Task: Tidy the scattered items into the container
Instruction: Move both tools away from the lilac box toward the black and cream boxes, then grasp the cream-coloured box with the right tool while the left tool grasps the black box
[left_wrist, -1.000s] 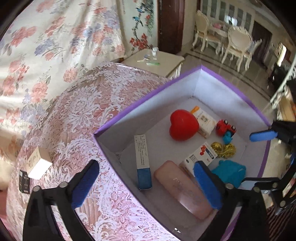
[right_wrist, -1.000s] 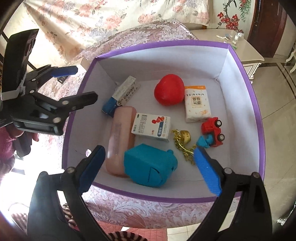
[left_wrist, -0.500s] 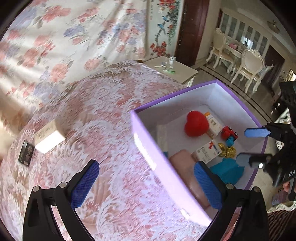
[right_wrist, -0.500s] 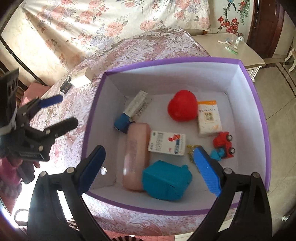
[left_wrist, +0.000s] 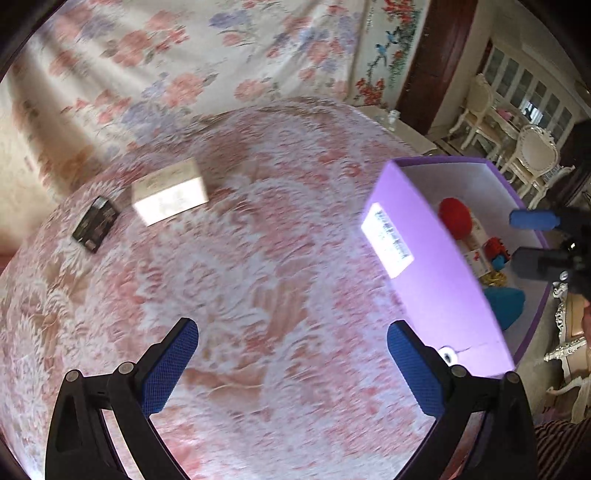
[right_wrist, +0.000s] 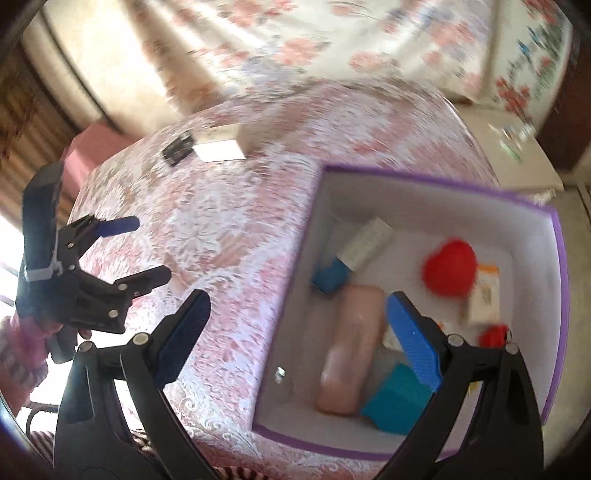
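Observation:
A purple box (left_wrist: 436, 266) with white inner walls (right_wrist: 288, 306) stands on the right of a pink lace tablecloth. Inside it lie a red heart (right_wrist: 448, 267), a pink case (right_wrist: 351, 343), a teal object (right_wrist: 395, 402), a white-and-blue carton (right_wrist: 354, 254) and a red toy car (right_wrist: 495, 336). A small white box (left_wrist: 170, 192) and a flat black item (left_wrist: 95, 228) lie on the cloth at the far left. My left gripper (left_wrist: 291, 350) is open and empty over bare cloth. My right gripper (right_wrist: 295, 317) is open and empty over the purple box's left wall.
A floral curtain hangs behind the table. A cream side table (right_wrist: 517, 155) stands beyond the purple box. White chairs (left_wrist: 532, 155) are further back on the right. The cloth (left_wrist: 258, 258) between the purple box and the white box carries nothing. A pink-sleeved hand (right_wrist: 22, 332) holds the left gripper.
Both grippers have swung left, away from the purple box's inside. The left one has gone from over the box to over the cloth, and the white box and black item are nearer the view's middle.

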